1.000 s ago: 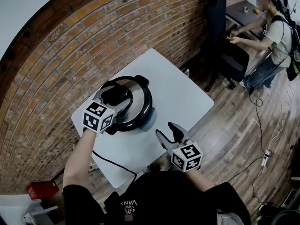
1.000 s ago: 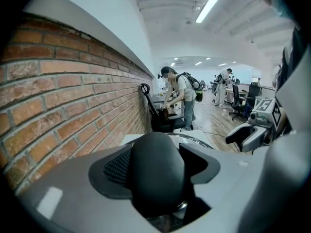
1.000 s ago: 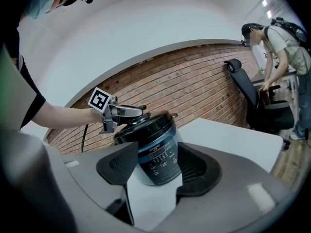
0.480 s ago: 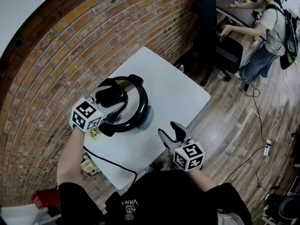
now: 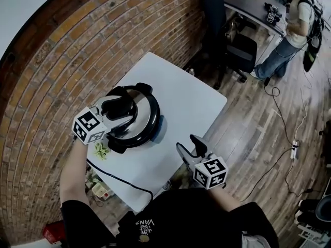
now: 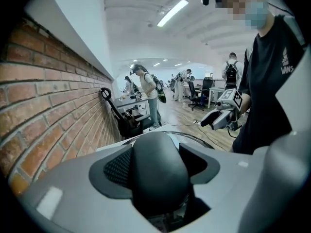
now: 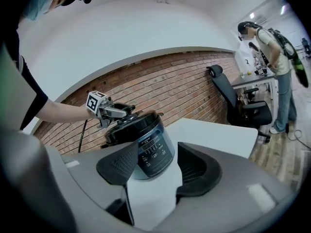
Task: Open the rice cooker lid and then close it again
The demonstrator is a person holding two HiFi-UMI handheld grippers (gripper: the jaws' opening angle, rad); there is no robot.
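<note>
A black and silver rice cooker (image 5: pixel 135 122) stands on the white table (image 5: pixel 191 102), its lid down. My left gripper (image 5: pixel 120 111) reaches over it from the left and is shut on the lid's black handle (image 5: pixel 118 105). In the left gripper view that handle (image 6: pixel 158 171) fills the space between the pads of the left gripper (image 6: pixel 158 178). My right gripper (image 5: pixel 188 146) hovers open over the table's front edge, to the right of the cooker. The right gripper view shows the cooker (image 7: pixel 148 142) beyond the right gripper (image 7: pixel 158 171), with nothing between its fingers.
A brick wall (image 5: pixel 77 50) runs behind the table. A black power cord (image 5: pixel 119 177) trails from the cooker over the table's near left edge. A black office chair (image 5: pixel 240 50) and a person (image 5: pixel 289 19) at a desk are far right on the wooden floor.
The head camera has swung, shifting everything leftward in view. My left gripper stays on the lid handle, its marker cube a little further left. The right gripper has barely moved.
</note>
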